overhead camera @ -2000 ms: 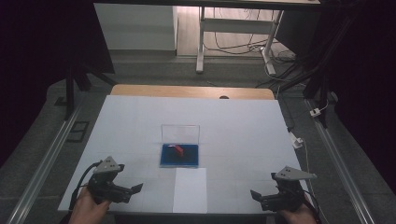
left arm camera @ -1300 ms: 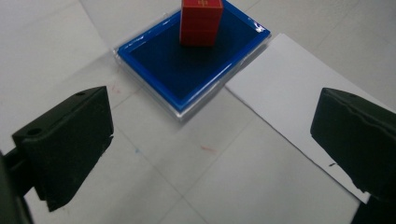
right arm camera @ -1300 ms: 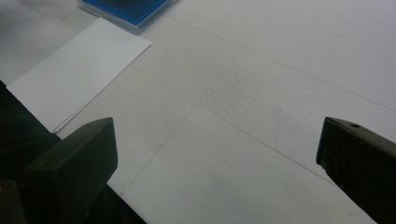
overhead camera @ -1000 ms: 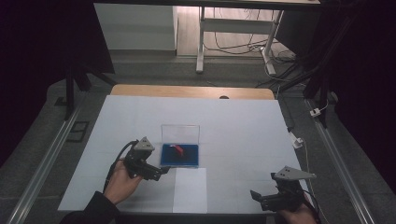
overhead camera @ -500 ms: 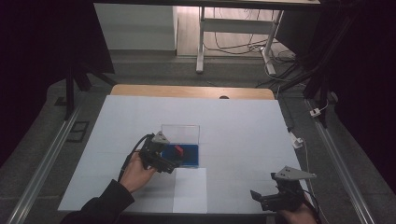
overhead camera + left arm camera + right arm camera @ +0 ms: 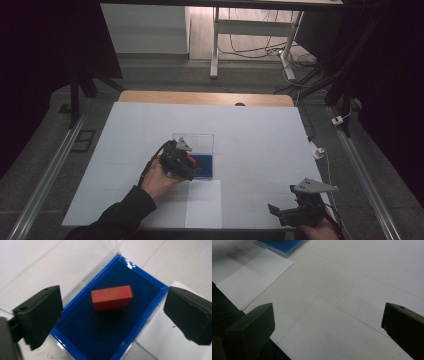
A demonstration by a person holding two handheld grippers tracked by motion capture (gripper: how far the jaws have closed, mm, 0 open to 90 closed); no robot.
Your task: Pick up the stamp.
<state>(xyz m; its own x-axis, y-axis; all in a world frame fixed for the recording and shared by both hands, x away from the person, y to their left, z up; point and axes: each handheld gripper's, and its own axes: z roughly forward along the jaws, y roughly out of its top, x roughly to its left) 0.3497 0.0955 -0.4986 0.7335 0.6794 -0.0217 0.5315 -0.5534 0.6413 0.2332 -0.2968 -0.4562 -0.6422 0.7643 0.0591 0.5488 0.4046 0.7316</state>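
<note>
here the left claw (image 6: 112,315) gapes wide, empty, above a red box (image 6: 111,298) in the blue tray (image 6: 150,315)

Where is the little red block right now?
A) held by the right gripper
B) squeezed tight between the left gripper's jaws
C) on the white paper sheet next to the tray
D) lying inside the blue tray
D, the red block lies on the dark floor of the blue tray, while the left gripper hangs over it with jaws wide apart, touching nothing.
</note>
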